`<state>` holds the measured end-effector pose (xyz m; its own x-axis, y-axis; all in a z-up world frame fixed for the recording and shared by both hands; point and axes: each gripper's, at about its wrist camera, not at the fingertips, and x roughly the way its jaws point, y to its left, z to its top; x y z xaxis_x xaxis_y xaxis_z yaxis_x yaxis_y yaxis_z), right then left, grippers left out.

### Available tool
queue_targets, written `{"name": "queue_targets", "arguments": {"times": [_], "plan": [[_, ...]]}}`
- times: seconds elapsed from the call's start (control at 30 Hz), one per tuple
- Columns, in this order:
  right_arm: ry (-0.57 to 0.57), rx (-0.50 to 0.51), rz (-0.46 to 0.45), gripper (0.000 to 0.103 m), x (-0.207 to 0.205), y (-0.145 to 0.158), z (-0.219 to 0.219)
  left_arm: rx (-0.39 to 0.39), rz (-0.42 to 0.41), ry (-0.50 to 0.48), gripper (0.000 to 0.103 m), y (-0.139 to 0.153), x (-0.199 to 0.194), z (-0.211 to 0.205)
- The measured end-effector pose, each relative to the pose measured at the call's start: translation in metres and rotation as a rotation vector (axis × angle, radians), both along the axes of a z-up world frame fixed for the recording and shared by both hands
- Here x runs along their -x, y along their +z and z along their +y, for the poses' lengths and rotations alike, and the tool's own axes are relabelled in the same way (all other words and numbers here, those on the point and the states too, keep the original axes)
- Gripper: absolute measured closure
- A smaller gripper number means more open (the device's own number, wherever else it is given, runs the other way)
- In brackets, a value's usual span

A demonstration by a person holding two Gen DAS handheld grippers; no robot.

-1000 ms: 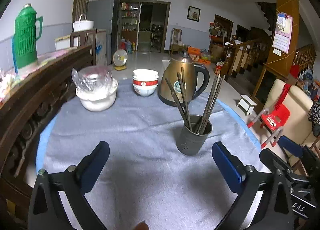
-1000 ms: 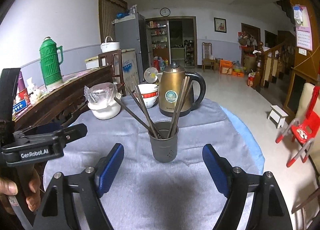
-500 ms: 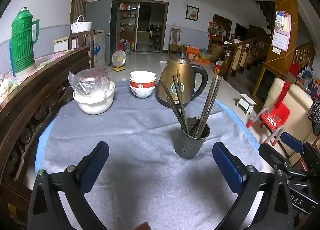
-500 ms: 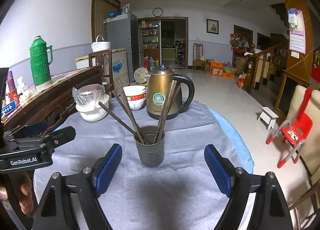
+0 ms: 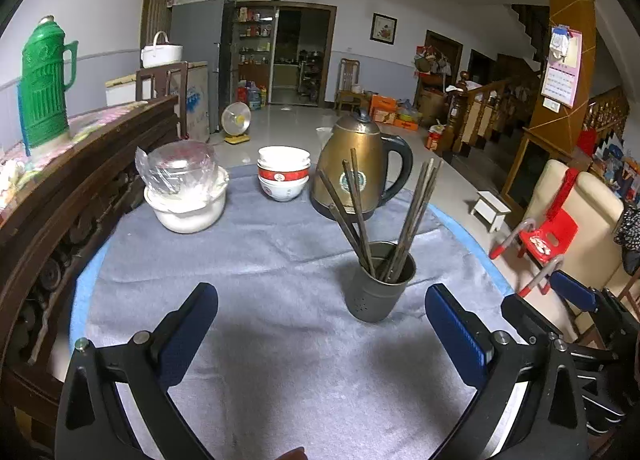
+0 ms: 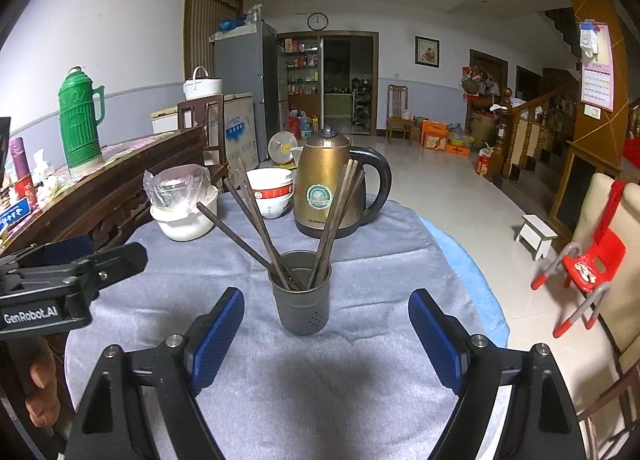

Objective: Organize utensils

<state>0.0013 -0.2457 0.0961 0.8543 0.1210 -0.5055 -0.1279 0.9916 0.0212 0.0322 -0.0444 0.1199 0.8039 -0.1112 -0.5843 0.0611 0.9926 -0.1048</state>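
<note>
A dark grey utensil cup (image 5: 378,288) stands on the grey cloth of the round table (image 5: 248,260). Several dark brown chopsticks (image 5: 360,216) stand in it, fanned left and right. In the right wrist view the cup (image 6: 302,300) is straight ahead with its chopsticks (image 6: 256,220). My left gripper (image 5: 322,324) is open and empty, with the cup ahead and to the right. My right gripper (image 6: 326,326) is open and empty, just short of the cup. The left gripper's body (image 6: 52,284) shows at the left of the right wrist view.
A brass kettle (image 5: 360,168) stands behind the cup. Stacked white and red bowls (image 5: 283,174) sit left of it. A white bowl with a plastic-wrapped lid (image 5: 184,188) sits further left. A dark wooden sideboard (image 5: 60,188) with a green thermos (image 5: 44,84) borders the table's left.
Both grippers have drawn back and risen slightly, so the cup sits a little further away. Both stayed open. The cup and chopsticks have not moved.
</note>
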Motion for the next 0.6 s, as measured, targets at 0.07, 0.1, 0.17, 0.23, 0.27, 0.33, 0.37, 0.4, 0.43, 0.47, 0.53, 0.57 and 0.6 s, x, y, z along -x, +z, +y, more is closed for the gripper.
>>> {"name": "queue_targets", "arguments": {"times": [0.07,0.1,0.17,0.23,0.27,0.33,0.37,0.4,0.43,0.47,0.53,0.57,0.6], "plan": [[0.0,-0.002,0.003,0.016,-0.001,-0.0006,-0.0002,-0.014,-0.014,0.003,0.0,0.0013,0.0007,-0.0014],[0.0,-0.002,0.004,0.016,-0.0013,-0.0008,-0.0002,-0.014,-0.017,0.001,0.0,0.0011,0.0004,-0.0013],[0.001,-0.001,0.006,0.016,-0.0021,-0.0014,-0.0001,-0.01,-0.016,-0.005,0.0,0.001,-0.0003,-0.0026],[0.001,-0.002,0.009,0.016,-0.0028,-0.0022,0.0,-0.016,-0.017,-0.009,0.0,0.0001,-0.001,-0.0037],[0.001,-0.003,0.009,0.016,-0.0031,-0.0025,0.0001,-0.022,-0.021,-0.01,0.0,-0.0004,-0.0013,-0.0045],[0.0,-0.001,0.008,0.016,-0.0033,-0.0027,-0.0001,-0.03,-0.021,-0.008,0.0,-0.001,-0.0022,-0.0059],[0.0,-0.002,0.009,0.016,-0.0035,-0.0028,-0.0001,-0.031,-0.02,-0.009,0.0,-0.0012,-0.0027,-0.0064],[0.0,-0.002,0.01,0.016,-0.004,-0.0032,-0.0001,-0.03,-0.02,-0.009,0.0,-0.0011,-0.0029,-0.0062],[0.0,-0.001,0.01,0.016,-0.004,-0.0033,0.0,-0.029,-0.019,-0.009,0.0,-0.0012,-0.0028,-0.0061],[0.0,0.0,0.01,0.016,-0.0042,-0.0034,-0.0001,-0.026,-0.017,-0.01,0.0,-0.0019,-0.0037,-0.0064],[0.0,-0.001,0.013,0.016,-0.0054,-0.0039,-0.0005,-0.024,-0.01,-0.013,0.0,-0.0029,-0.0061,-0.0072],[0.0,-0.001,0.015,0.016,-0.0065,-0.0045,-0.0004,-0.024,-0.009,-0.013,0.0,-0.0034,-0.0066,-0.0076],[-0.001,0.0,0.016,0.016,-0.0073,-0.005,-0.0006,-0.025,-0.01,-0.013,0.0,-0.0033,-0.0068,-0.0077]]}}
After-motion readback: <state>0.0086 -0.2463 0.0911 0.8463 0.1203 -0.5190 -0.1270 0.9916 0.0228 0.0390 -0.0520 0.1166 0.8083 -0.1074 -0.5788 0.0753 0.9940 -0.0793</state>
